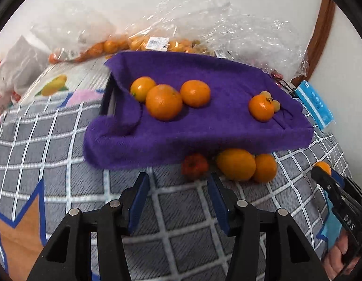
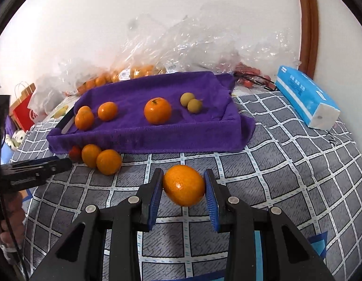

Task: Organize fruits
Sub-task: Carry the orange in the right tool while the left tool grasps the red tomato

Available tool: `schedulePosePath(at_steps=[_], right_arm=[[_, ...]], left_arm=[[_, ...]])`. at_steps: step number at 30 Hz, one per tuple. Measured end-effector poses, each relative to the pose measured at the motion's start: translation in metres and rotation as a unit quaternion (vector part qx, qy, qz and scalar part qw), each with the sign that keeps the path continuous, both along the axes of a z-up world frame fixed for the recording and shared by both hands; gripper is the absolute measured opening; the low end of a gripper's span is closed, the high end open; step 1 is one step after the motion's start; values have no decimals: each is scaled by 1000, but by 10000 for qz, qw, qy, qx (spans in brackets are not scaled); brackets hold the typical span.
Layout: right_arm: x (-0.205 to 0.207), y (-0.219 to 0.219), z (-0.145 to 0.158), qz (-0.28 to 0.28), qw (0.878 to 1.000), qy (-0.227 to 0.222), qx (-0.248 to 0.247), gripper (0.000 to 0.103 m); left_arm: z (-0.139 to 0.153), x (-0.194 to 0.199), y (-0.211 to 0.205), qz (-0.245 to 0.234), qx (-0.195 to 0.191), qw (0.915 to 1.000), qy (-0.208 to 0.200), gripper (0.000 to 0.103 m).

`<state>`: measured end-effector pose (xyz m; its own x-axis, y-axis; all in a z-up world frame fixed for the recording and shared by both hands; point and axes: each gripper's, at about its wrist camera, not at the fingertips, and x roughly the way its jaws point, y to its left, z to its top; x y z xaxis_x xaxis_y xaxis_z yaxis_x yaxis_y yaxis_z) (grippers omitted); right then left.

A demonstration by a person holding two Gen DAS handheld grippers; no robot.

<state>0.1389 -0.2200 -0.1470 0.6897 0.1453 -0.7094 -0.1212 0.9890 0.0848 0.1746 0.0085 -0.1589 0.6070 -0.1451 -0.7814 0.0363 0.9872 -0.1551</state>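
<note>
A tray draped in a purple towel [image 1: 204, 131] [image 2: 148, 138] lies on the checked bed cover. On it sit three oranges at the left [image 1: 163, 101] [image 2: 107, 110], one orange [image 1: 261, 107] [image 2: 157, 110] and two small yellow-green fruits [image 2: 191, 102] at the right. In front of the tray lie two oranges [image 1: 236, 164] [image 2: 108, 161] and a red fruit [image 1: 195, 165] [image 2: 75, 152]. My right gripper [image 2: 183, 187] is shut on an orange [image 2: 183, 185], held just above the cover. My left gripper [image 1: 178, 187] is open and empty, short of the red fruit.
Clear plastic bags with more oranges [image 1: 143, 44] [image 2: 134, 71] lie behind the tray by the wall. A blue tissue pack [image 2: 306, 97] [image 1: 314, 104] lies at the right. A red paper bag [image 2: 24, 110] stands at the far left.
</note>
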Motion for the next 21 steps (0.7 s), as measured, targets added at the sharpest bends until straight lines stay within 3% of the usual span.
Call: schedulePosePath(at_steps=[8,10,14,18,21], right_arm=[[0,1,0,-27,10000,9,-70,35],[0,0,-1,-60,10000,31,-59,35],[1,-1,-2,-62,9999,76,-29,35],[3,-1,-3,-38,9999,103,10,35],[3,-2,-4,-21,9999,124,77,35]], left_arm=[[-3,8,-11,-80,196,9996,-168,47],[-3,9,-9,-21,181,9997,-172,42],[-2,9,-5,-2,22,9999,-168,25],[-3,9,-7,-60,-41,9998,-174,24],[-3,8,-1,-72,-335,9992,-189,24]])
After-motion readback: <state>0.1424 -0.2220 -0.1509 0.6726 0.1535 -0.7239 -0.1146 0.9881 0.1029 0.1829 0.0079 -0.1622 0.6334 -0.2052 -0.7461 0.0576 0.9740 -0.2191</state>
